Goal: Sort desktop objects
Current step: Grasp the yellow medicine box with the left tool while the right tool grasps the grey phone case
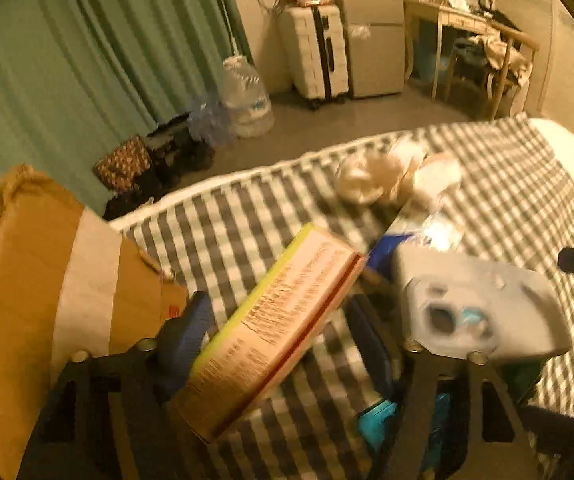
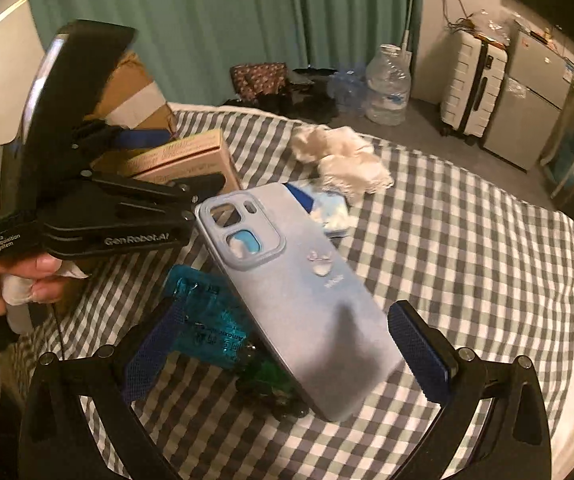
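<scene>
Left gripper (image 1: 275,332) straddles the printed carton (image 1: 271,320) beside the cardboard box (image 1: 27,280); jaws spread, pads not clearly pressing, so the step reads as pick-up. Right gripper (image 2: 287,356) straddles the grey phone case (image 2: 299,292) on the checked cloth (image 2: 467,260), jaws wide, pads clear. Next: both must close squarely.

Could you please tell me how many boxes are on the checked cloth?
2: a brown cardboard box at the cloth's edge, and a slim printed carton beside it, between the left gripper's fingers. Others may be hidden behind the grippers.
</scene>
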The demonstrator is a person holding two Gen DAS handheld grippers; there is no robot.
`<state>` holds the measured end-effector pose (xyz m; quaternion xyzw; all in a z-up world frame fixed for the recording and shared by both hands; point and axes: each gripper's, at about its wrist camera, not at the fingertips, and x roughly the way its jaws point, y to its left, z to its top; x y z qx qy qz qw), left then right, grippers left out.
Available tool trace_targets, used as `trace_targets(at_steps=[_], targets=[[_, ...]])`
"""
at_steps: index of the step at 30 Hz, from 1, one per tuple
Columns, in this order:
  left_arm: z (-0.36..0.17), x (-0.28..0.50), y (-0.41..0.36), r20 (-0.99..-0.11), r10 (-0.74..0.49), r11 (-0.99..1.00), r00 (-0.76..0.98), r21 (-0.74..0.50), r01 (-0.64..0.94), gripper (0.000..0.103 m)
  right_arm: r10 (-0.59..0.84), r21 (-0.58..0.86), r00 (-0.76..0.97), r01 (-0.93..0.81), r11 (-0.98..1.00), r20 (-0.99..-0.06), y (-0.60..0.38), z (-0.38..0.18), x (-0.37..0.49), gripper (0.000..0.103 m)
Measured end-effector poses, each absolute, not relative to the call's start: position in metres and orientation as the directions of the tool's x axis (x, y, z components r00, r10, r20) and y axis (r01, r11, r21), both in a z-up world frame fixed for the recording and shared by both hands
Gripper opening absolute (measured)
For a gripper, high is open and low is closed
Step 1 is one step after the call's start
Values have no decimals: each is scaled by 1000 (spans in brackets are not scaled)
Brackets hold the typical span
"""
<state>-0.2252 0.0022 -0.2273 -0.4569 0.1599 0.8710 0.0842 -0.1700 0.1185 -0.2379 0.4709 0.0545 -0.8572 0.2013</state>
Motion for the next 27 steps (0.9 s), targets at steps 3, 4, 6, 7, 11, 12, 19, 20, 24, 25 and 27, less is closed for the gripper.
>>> trace_targets(at_steps=[3,4,6,7,11,12,19,20,24,25,27], targets=[[-229,-228,-11,-862,26,-960,-506,120,-255,36,-281,82,-471,399,-913,-836,114,-245,-173,102],[-227,-228,-16,-862,30,-963,-506,110,-244,34,-278,81,-469,397,-914,-838,113,-246,-174,101],[-222,-223,-17,-858,30,-962,-513,115,-248,33,-271,80,-458,393,-916,-846,112,-250,-176,93],[-220,-221,-17,-857,32,-963,-514,111,-245,33,-271,81,-453,395,-915,-850,111,-251,-177,90],[-210,-210,-15,-847,27,-962,-531,122,-244,33,-215,27,-447,392,-920,-868,108,-258,-177,60],[-207,-207,-15,-844,32,-961,-535,121,-247,33,-208,19,-452,388,-921,-867,108,-257,-176,58],[-175,-188,-13,-811,58,-964,-582,106,-243,33,-203,-4,-519,369,-929,-830,108,-235,-167,30],[-171,-186,-13,-807,60,-964,-588,106,-244,33,-207,10,-519,357,-934,-830,110,-233,-168,29],[-154,-175,-16,-795,88,-966,-601,78,-245,33,-202,33,-538,306,-951,-819,117,-221,-166,18],[-148,-171,-18,-790,108,-968,-604,54,-244,33,-206,37,-540,306,-951,-816,118,-217,-165,15],[-143,-169,-19,-781,106,-971,-615,53,-235,33,-200,39,-548,292,-956,-812,119,-211,-161,11]])
